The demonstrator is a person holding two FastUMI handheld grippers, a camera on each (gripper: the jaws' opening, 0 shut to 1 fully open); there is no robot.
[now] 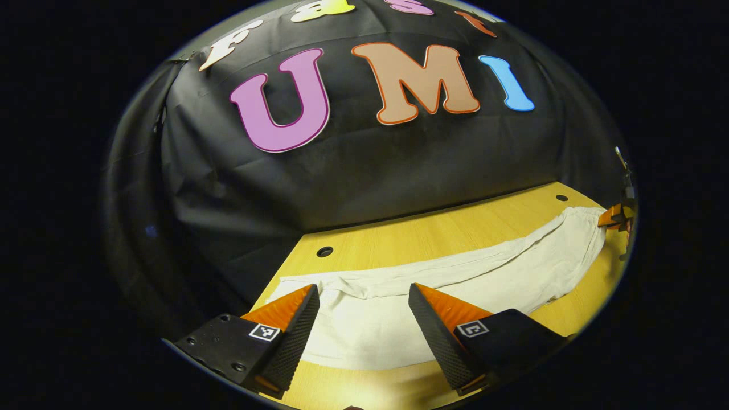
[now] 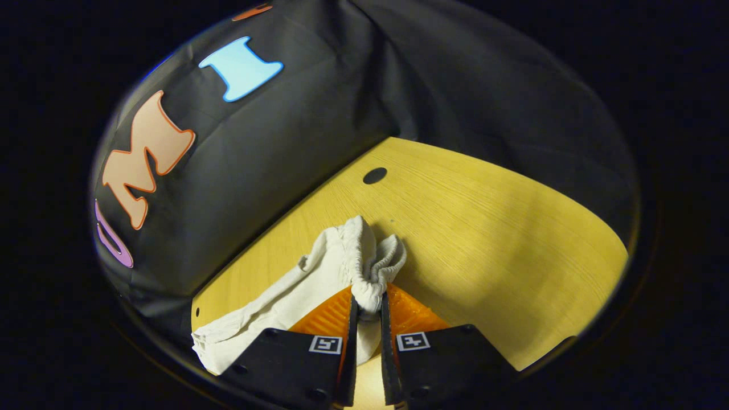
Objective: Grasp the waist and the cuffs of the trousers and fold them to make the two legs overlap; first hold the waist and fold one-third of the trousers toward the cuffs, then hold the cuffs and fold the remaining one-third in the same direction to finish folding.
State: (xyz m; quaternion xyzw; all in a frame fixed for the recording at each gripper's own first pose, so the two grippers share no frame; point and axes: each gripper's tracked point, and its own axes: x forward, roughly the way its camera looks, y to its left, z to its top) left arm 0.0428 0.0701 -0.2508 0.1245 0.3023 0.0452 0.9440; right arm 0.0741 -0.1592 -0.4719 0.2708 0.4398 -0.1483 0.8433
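Observation:
Cream-white trousers [image 1: 455,279] lie stretched across the wooden table [image 1: 433,228], running from the cuff end near me to the waist at the far right. My left gripper [image 1: 361,296] is open, its fingers spread wide over the cuff end, cloth showing between them. In the right gripper view the gathered elastic waist [image 2: 359,256] bunches up just past the fingers. My right gripper [image 2: 367,304] is shut on that waistband, both fingers pinching the cloth. The right gripper [image 1: 614,216] also shows far off in the left gripper view, at the waist end.
Round holes are cut in the tabletop [image 1: 324,251] [image 2: 374,175]. The black cloth wall stands close behind the table's far edge. Bare wood [image 2: 501,239] stretches to the right of the waist in the right gripper view.

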